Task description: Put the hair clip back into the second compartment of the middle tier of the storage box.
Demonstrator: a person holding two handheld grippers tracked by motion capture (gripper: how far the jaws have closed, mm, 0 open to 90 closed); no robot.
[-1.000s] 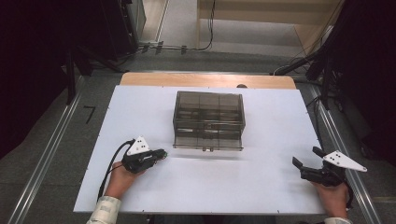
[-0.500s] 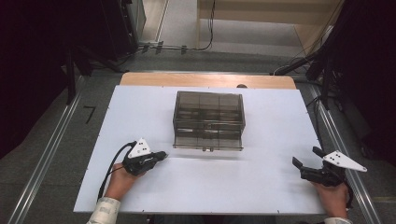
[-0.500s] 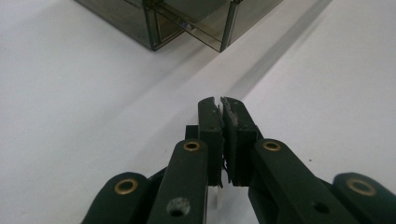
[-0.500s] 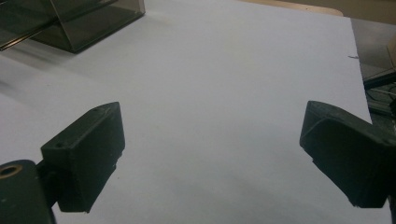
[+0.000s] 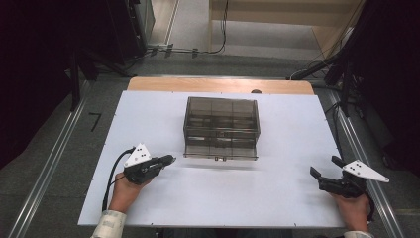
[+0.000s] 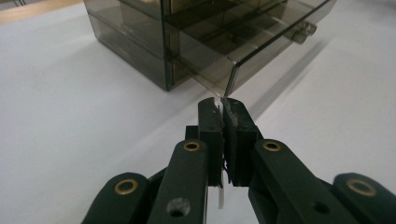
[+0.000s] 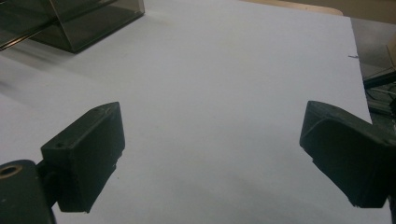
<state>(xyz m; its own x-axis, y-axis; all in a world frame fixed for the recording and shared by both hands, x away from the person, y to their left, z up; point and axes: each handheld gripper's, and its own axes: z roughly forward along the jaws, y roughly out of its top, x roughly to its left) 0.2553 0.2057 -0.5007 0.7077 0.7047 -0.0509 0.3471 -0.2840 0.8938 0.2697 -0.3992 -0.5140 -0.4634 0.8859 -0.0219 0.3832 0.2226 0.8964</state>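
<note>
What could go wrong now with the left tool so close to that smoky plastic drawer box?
The left tool is shut, its tips right at the corner of the bottom drawer that stands slightly out. A forward nudge could jam that drawer or slide the light drawer box across the smooth white table. The right tool stands open far off, bracing nothing.

Even light from above makes the flat white worktop (image 5: 277,198) bright, while the room around is dark. The smoky transparent plastic drawer box (image 5: 221,128) throws a soft shadow. Near jaws look slightly blurred.
</note>
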